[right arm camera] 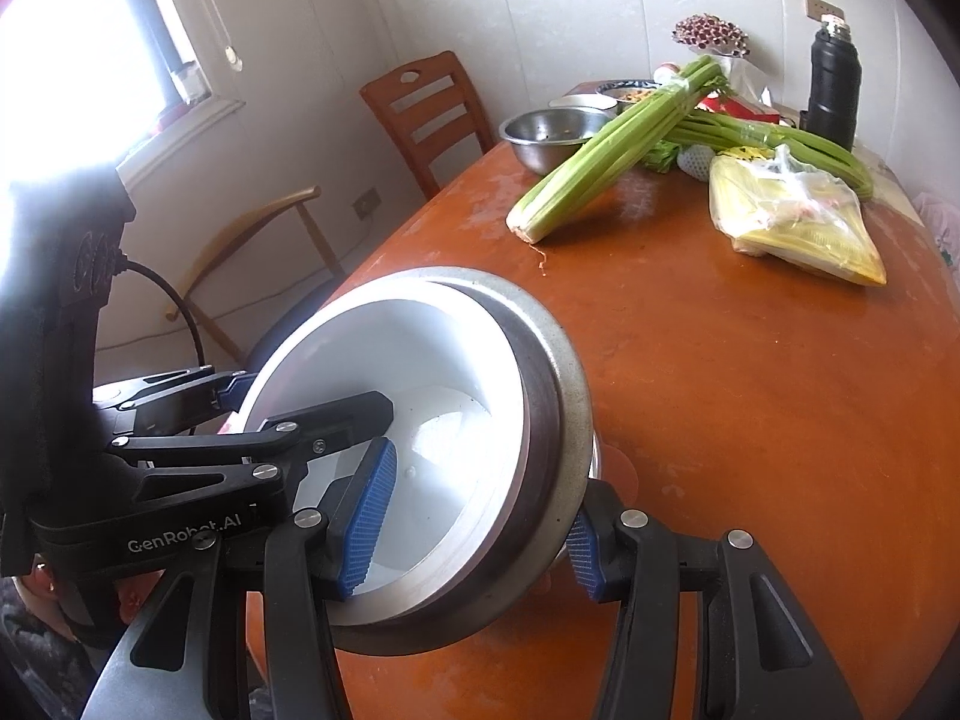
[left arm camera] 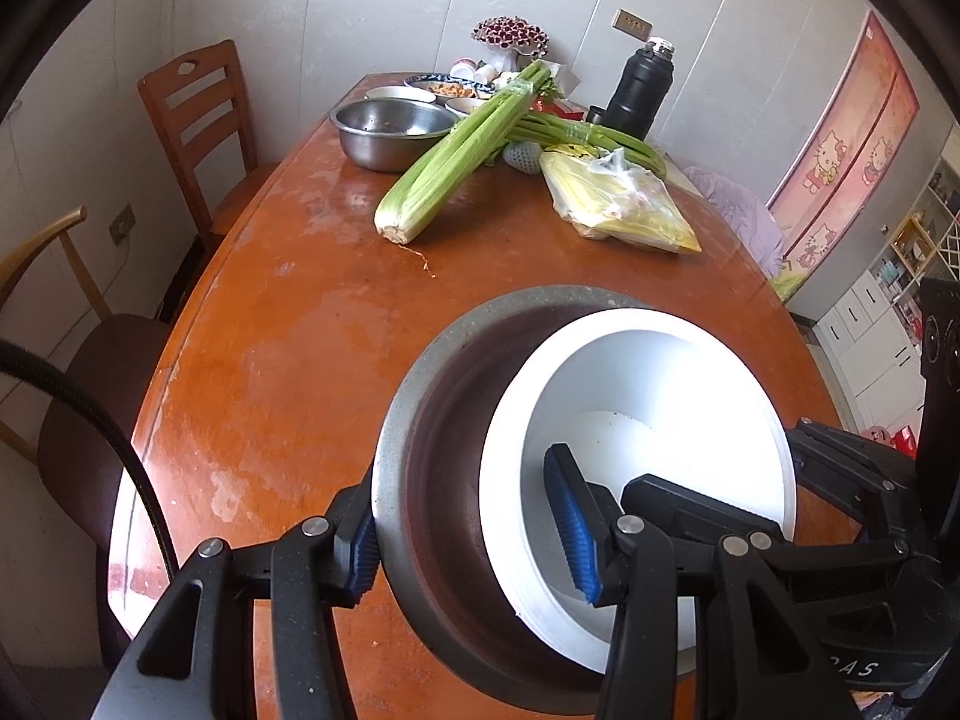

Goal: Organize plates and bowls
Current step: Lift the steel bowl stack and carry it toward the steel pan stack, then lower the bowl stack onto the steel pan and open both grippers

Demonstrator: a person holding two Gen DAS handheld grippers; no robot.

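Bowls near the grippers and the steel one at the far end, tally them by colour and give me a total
Grey: 1, the outer bowl both grippers clamp.
White: 1, the white bowl nested inside it.
Silver: 1, the steel bowl beside the celery.
Total: 3. Dishes behind the celery are too hidden to count.

I am looking across an orange-brown wooden table (left arm camera: 288, 324) with a worn, pale-patched top. A bunch of celery (left arm camera: 456, 150) is lying diagonally near the far end, its cut root end pointing toward me. A second bundle of green stalks (left arm camera: 594, 135) is lying behind it. Just beside them a yellow packet in a clear plastic bag (left arm camera: 618, 198) is resting flat. A black thermos flask (left arm camera: 639, 90) is standing upright by the wall, near a bouquet (left arm camera: 510, 36). A slatted wooden chair (left arm camera: 192, 114) is standing along the table's side, and a Hello Kitty panel (left arm camera: 846, 144) is hanging on the wall.
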